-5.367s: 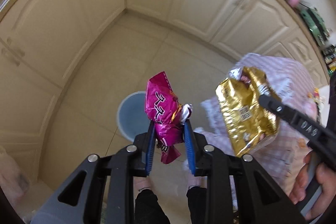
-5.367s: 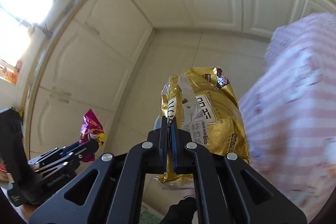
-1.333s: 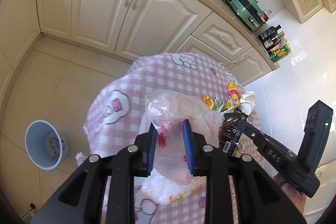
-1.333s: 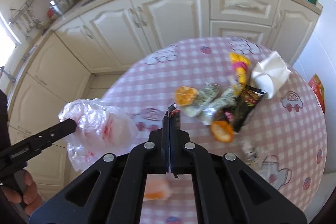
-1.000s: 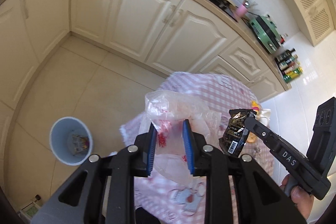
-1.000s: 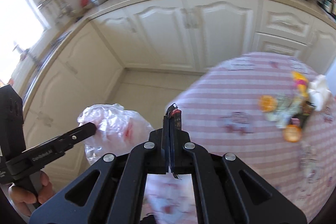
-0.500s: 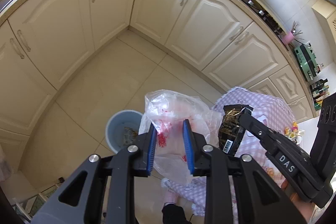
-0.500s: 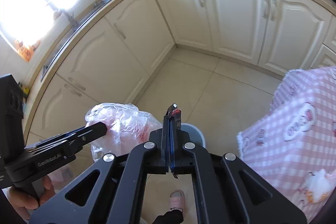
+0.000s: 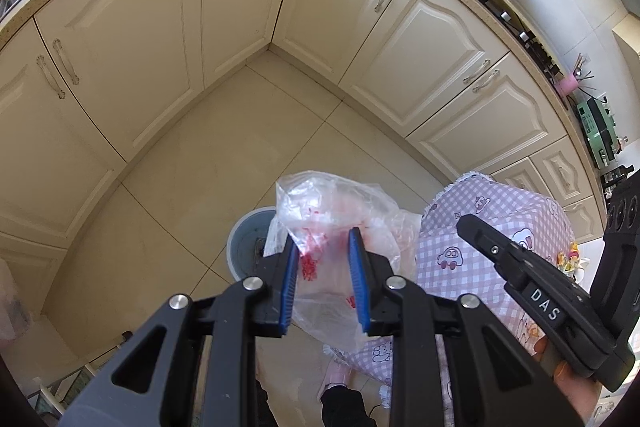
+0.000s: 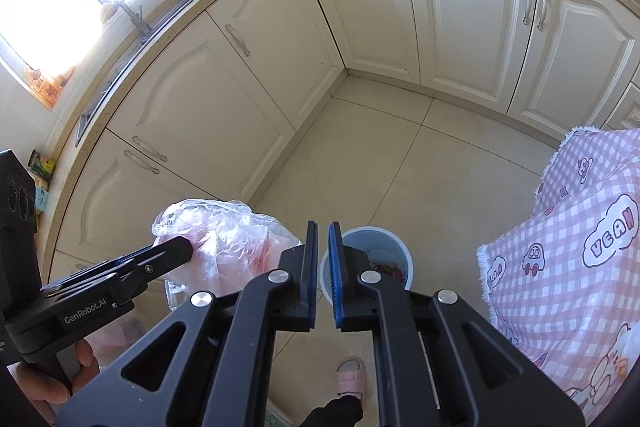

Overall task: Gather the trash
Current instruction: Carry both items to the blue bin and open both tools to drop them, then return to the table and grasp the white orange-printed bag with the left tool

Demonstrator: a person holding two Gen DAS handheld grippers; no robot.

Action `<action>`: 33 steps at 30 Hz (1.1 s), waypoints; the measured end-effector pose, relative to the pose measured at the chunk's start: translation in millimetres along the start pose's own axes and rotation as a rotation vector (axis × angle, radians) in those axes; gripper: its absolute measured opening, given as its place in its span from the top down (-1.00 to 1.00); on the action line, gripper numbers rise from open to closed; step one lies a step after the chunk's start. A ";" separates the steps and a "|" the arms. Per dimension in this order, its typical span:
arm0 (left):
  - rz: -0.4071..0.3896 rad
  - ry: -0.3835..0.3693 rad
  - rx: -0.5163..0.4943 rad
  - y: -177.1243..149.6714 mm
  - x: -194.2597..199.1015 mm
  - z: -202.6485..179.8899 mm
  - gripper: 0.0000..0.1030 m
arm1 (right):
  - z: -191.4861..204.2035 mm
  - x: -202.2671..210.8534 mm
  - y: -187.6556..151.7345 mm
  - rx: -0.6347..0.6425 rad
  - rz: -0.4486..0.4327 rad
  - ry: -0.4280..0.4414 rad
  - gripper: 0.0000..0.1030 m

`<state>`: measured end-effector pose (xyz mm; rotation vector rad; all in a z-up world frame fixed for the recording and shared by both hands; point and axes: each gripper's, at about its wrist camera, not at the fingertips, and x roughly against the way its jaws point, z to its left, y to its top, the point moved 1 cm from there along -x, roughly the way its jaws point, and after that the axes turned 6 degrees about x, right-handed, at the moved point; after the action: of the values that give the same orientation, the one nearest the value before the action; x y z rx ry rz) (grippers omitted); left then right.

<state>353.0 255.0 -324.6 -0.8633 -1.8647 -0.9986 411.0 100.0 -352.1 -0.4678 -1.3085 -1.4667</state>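
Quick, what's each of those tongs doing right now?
Left tongs: closed on the clear plastic bag.
Right tongs: jaws just opening, nothing between them, above the bin.

Bin (image 10: 394,247) contents (wrappers, perhaps) half hidden

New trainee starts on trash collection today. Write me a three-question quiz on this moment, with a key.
1. True or false: the left gripper grips a clear plastic bag.
2. What does the right gripper hold? A) a gold packet B) nothing C) a cup
3. Fill in: the blue bin stands on the ____.
Key: 1 true. 2 B: its jaws have just been opening, with nothing between them. 3 floor.
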 end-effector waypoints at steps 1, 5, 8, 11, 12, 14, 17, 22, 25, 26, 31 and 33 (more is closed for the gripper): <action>0.002 -0.001 -0.003 0.4 -0.8 -1.0 0.55 | -0.9 1.0 0.7 -0.004 -0.002 -0.005 0.87; 0.015 0.005 -0.016 -1.1 -6.3 -5.8 0.54 | -1.4 2.9 1.2 -0.015 -0.007 -0.016 0.76; 0.032 0.018 -0.022 -0.9 -13.9 -10.5 0.53 | -3.4 4.2 0.0 -0.021 -0.010 -0.023 0.67; 0.044 0.021 -0.021 -0.3 -20.4 -14.2 0.48 | -7.6 6.1 -2.0 -0.035 -0.012 -0.028 0.59; 0.043 0.028 -0.023 0.7 -22.6 -15.5 0.45 | -9.1 6.7 -2.7 -0.040 -0.012 -0.029 0.58; 0.044 0.038 -0.021 2.0 -25.8 -17.8 0.33 | -12.1 7.9 -4.0 -0.046 -0.012 -0.031 0.56; 0.050 0.046 -0.022 3.0 -29.8 -22.7 0.15 | -17.1 10.5 -4.5 -0.054 -0.012 -0.033 0.54; 0.055 0.043 -0.021 2.6 -32.2 -32.3 0.06 | -28.2 16.6 -7.0 -0.071 -0.017 -0.035 0.52; 0.057 0.038 -0.029 -0.6 -31.9 -43.5 0.07 | -35.8 22.1 -8.5 -0.080 -0.022 -0.035 0.52; 0.057 0.038 -0.033 -1.6 -31.8 -46.9 0.06 | -38.6 24.5 -9.3 -0.083 -0.025 -0.035 0.52; 0.061 0.022 -0.071 -11.1 -32.6 -78.4 0.06 | -59.9 42.7 -14.6 -0.109 -0.042 -0.045 0.50; 0.069 0.000 -0.102 -17.4 -33.5 -99.9 0.06 | -72.9 52.7 -18.8 -0.127 -0.051 -0.055 0.50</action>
<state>386.8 153.7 -325.8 -0.9811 -1.7842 -1.0579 400.8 9.4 -340.9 -0.5651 -1.2833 -1.5959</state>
